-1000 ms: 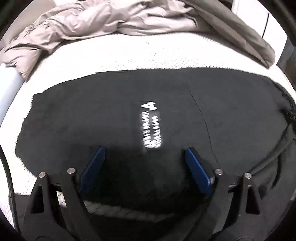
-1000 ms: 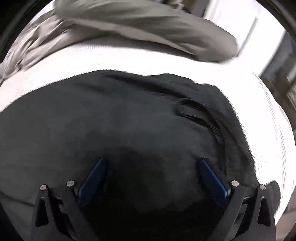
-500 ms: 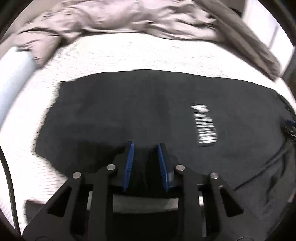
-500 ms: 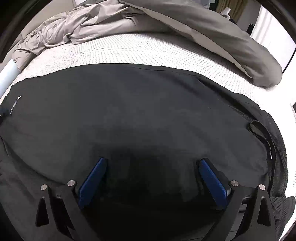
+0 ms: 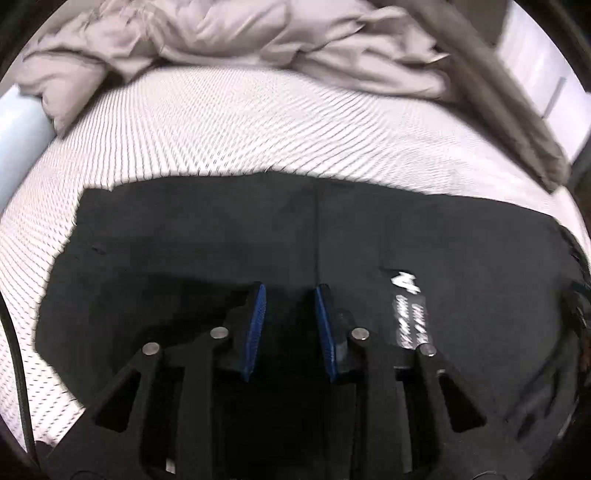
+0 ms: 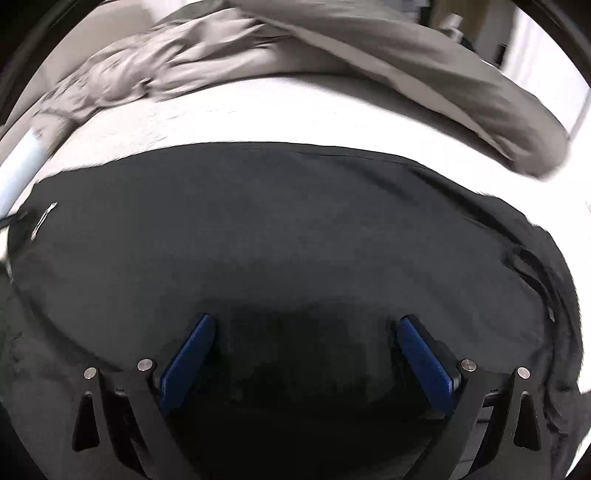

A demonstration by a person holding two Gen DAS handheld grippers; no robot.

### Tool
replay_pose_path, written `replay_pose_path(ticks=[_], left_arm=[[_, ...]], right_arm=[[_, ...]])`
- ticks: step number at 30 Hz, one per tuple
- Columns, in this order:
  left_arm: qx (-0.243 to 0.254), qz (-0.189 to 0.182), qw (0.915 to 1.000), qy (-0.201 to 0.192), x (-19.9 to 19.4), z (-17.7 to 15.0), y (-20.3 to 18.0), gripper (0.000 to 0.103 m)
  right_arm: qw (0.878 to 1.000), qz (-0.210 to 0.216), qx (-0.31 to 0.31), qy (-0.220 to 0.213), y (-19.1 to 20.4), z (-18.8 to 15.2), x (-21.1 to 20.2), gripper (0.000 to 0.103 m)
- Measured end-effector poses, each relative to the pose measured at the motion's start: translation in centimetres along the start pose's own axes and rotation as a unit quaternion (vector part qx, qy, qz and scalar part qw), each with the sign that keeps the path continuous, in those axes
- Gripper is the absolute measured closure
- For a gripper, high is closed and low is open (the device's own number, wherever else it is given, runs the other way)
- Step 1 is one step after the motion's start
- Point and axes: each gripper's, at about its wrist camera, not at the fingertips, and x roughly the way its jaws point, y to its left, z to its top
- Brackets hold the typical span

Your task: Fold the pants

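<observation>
The black pants [image 5: 207, 236] lay flat on the white bed [image 5: 229, 122], their long axis running across both wrist views, from a squared-off end at the left of the left wrist view to the gathered end with a drawstring [image 6: 532, 266] at the right of the right wrist view. A white printed label [image 5: 410, 310] sat on the cloth just right of the left gripper [image 5: 289, 325]. That gripper pointed steeply down at the near edge of the pants, its blue pads narrowed to a small gap; whether cloth was pinched there could not be told, the gap being dark against dark fabric. The right gripper [image 6: 303, 350] stood wide open over the cloth near the drawstring end, holding nothing. A rumpled grey duvet [image 5: 229, 33] lay well beyond the far edge of the pants. Judged from this layout, each gripper was nearest its own end of the near edge, so a fold would probably carry that edge away from the person, across the long axis.
</observation>
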Motion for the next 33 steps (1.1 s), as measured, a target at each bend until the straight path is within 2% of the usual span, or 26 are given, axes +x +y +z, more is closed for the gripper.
replay_pose_path(ticks=[1, 2, 3, 4, 5, 6, 8, 10, 12, 14, 15, 16, 17, 18, 19, 22, 25, 26, 29, 31, 33], left_arm=[[-0.004, -0.002, 1.0000, -0.005, 0.0, 0.2, 0.4, 0.079], [-0.014, 0.013, 0.9998, -0.009, -0.3, 0.3, 1.2, 0.079], [-0.025, 0.044, 0.9987, -0.014, -0.6, 0.3, 1.6, 0.079], [-0.041, 0.094, 0.9944, -0.024, -1.0, 0.3, 2.8, 0.079], [-0.060, 0.124, 0.9901, -0.028, -0.9, 0.2, 4.1, 0.079], [-0.076, 0.129, 0.9883, -0.029, -1.3, -0.2, 4.9, 0.079], [-0.085, 0.107, 0.9901, -0.034, -2.4, -1.1, 5.9, 0.079], [-0.072, 0.108, 0.9907, -0.040, -4.0, -1.8, 5.2, 0.079], [-0.059, 0.084, 0.9932, -0.055, -6.5, -3.1, 3.9, 0.079], [-0.033, 0.049, 0.9957, -0.071, -9.6, -5.3, 1.4, 0.074], [-0.013, 0.044, 0.9961, -0.075, -10.7, -6.3, 0.4, 0.064], [0.017, 0.045, 0.9951, -0.086, -12.0, -7.3, -1.4, 0.047], [0.036, 0.049, 0.9937, -0.095, -12.8, -7.9, -2.5, 0.037], [0.055, 0.048, 0.9919, -0.104, -13.5, -8.6, -4.0, 0.019], [0.068, 0.039, 0.9905, -0.113, -14.6, -9.7, -5.7, 0.013], [0.096, 0.003, 0.9897, -0.106, -15.7, -12.9, -9.3, 0.013], [0.107, -0.042, 0.9890, -0.093, -16.1, -16.7, -13.1, 0.013], [0.124, -0.064, 0.9868, -0.083, -16.0, -18.2, -14.9, 0.013], [0.177, -0.099, 0.9777, -0.056, -14.8, -21.6, -19.2, 0.013], [0.200, -0.107, 0.9734, -0.029, -13.6, -23.2, -20.6, 0.013], [0.209, -0.091, 0.9731, -0.029, -13.4, -24.3, -20.4, 0.013]], right_arm=[[1.000, -0.005, -0.011, 0.002, 0.5, -0.1, 0.0, 0.002], [1.000, -0.013, -0.022, 0.004, 0.8, -0.3, 0.4, 0.002], [1.000, -0.015, -0.024, 0.007, 0.6, -0.4, 0.6, 0.002], [1.000, -0.015, -0.023, 0.008, 0.2, -0.5, 0.6, 0.002], [1.000, -0.019, -0.015, 0.010, -0.4, -0.8, 0.6, 0.002], [0.999, -0.033, -0.006, 0.011, -1.2, -1.0, 0.6, 0.001], [0.998, -0.066, 0.021, 0.012, -2.9, -1.2, 0.7, 0.001], [0.997, -0.064, 0.043, 0.008, -4.5, -1.1, 0.3, 0.001], [0.997, -0.066, 0.045, 0.002, -4.4, -1.1, -0.5, 0.002], [0.998, -0.053, 0.037, -0.015, -3.4, -1.4, -2.3, 0.002], [0.998, -0.037, 0.030, -0.028, -2.6, -1.6, -3.5, 0.002], [0.999, -0.028, 0.024, -0.036, -1.9, -2.0, -4.3, 0.002], [0.999, -0.016, 0.014, -0.048, -1.2, -2.2, -5.4, 0.002], [0.998, -0.006, 0.000, -0.058, -0.1, -2.7, -6.7, 0.002], [0.998, -0.001, -0.017, -0.066, 1.3, -3.4, -8.1, 0.002], [0.995, 0.015, -0.036, -0.091, 4.1, -5.5, -11.2, 0.002], [0.994, 0.044, -0.044, -0.092, 7.5, -9.1, -12.8, 0.002], [0.993, 0.050, -0.049, -0.092, 7.8, -9.7, -12.5, 0.002], [0.991, 0.081, -0.074, -0.074, 10.2, -11.8, -10.7, 0.002], [0.990, 0.073, -0.110, -0.045, 11.9, -13.1, -9.0, 0.002], [0.988, 0.051, -0.141, -0.041, 12.5, -14.6, -8.9, 0.002]])
